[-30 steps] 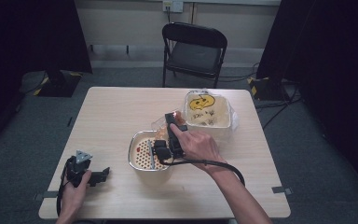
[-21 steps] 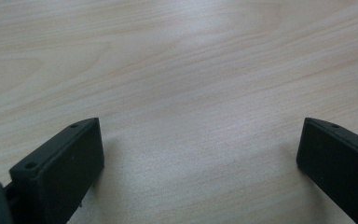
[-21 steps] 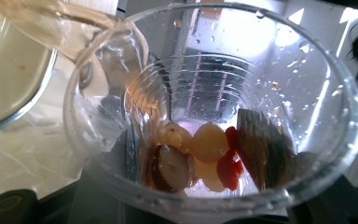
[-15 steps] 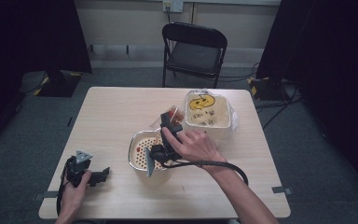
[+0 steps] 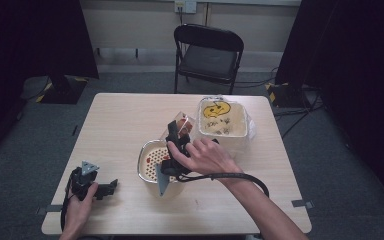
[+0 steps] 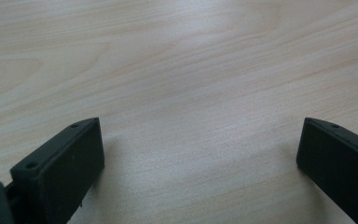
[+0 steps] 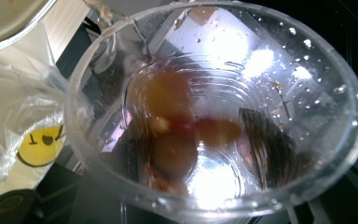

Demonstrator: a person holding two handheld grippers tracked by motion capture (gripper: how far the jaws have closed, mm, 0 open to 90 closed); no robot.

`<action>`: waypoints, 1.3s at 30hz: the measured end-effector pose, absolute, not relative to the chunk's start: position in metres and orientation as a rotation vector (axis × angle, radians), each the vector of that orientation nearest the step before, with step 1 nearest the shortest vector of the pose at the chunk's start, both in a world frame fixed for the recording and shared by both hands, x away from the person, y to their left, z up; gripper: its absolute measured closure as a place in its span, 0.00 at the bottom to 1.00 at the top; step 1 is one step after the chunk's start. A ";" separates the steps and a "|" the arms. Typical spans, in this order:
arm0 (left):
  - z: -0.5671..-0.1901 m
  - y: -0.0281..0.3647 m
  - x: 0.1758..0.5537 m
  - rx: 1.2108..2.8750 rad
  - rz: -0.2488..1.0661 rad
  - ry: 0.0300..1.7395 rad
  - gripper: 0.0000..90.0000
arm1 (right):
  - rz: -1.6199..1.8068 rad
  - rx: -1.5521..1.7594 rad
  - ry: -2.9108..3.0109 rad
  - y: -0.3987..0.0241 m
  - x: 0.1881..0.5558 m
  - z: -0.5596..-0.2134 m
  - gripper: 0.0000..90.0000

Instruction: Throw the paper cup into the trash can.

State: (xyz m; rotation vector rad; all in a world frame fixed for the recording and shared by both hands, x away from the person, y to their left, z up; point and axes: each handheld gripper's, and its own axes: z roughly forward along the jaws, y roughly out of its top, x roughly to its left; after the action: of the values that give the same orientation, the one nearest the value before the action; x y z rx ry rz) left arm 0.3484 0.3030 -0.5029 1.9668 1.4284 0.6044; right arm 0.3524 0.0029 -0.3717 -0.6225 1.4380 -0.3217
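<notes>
- Centrally, the right hand-held gripper grips a clear cup (reddish bits inside), tilted above the strainer bowl.
- Left hand-held gripper, at seven o'clock, rests released on the surface.

Dim room, glare inside cup

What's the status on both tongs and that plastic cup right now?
Left tongs open, idle on the table. Right tongs shut on clear plastic cup, tipped beside the strainer bowl. Reddish-brown bits in cup. Nothing in the way.
</notes>
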 end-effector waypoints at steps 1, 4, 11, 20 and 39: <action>-0.503 0.303 0.348 1.964 0.604 1.430 0.00 | -0.342 -0.642 1.419 0.003 0.353 -0.371 0.53; -0.503 0.303 0.348 1.964 0.604 1.429 0.00 | -0.347 -0.647 1.413 0.002 0.352 -0.368 0.54; -0.503 0.303 0.348 1.966 0.605 1.428 0.00 | -0.373 -0.684 1.376 0.001 0.353 -0.367 0.54; -0.503 0.303 0.348 1.967 0.605 1.428 0.00 | -0.456 -0.727 1.316 0.001 0.348 -0.362 0.55; -0.503 0.303 0.348 1.966 0.604 1.429 0.00 | 0.066 -0.339 1.594 -0.006 0.349 -0.354 0.57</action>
State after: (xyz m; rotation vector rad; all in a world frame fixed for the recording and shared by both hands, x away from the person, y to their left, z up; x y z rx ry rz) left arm 0.3484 0.3029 -0.5030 1.9658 1.4287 0.6043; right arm 0.3487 -0.0056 -0.3541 -0.3387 1.5940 0.0658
